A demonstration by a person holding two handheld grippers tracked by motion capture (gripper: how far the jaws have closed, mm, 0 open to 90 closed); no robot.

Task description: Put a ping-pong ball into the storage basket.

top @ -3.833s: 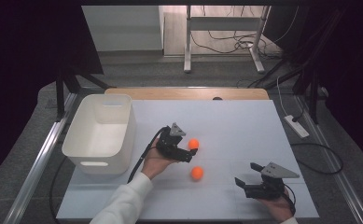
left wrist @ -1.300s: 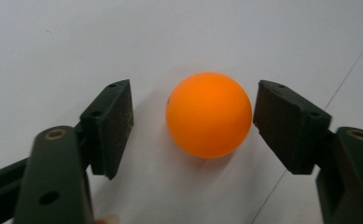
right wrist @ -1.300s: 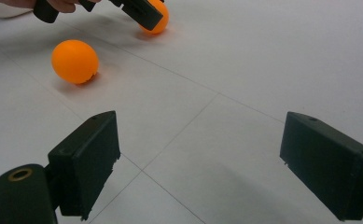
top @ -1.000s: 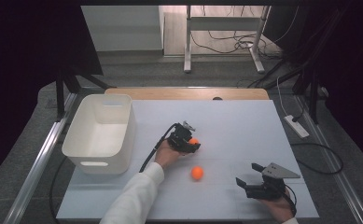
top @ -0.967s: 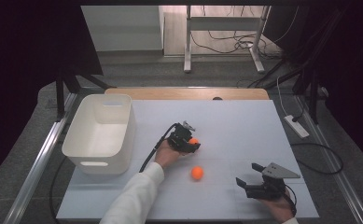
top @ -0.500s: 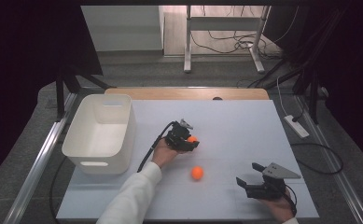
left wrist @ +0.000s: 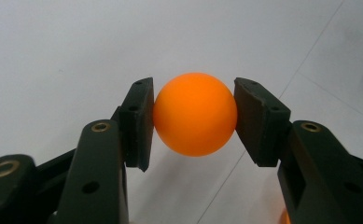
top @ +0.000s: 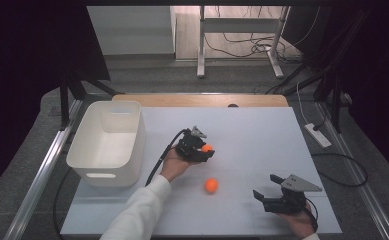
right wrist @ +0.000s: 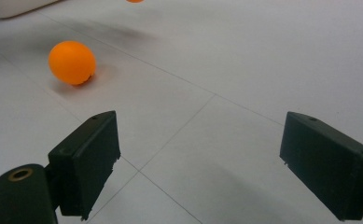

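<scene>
The orange ball [left wrist: 195, 114], a second ago on the table [top: 262, 125] near its middle, is now lifted clear, pinched in the left gripper [top: 204, 150], likely bound for the white bin [top: 132, 150] by the left edge; the right gripper [top: 265, 197] idles wide open, empty

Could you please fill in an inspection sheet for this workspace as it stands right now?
Surface: white table, bare around the work.
Job's things: one orange ball clamped in the left gripper; a second orange ball lying loose on the table; white bin at the left, nothing seen inside.
Clutter: nothing seen.
Grippers: left jaws shut on the ball; right gripper with jaws open, nothing between them.
Cables: black cable trailing from the left gripper.
Surroundings: dark room, desk frame and power strip on the floor.
</scene>
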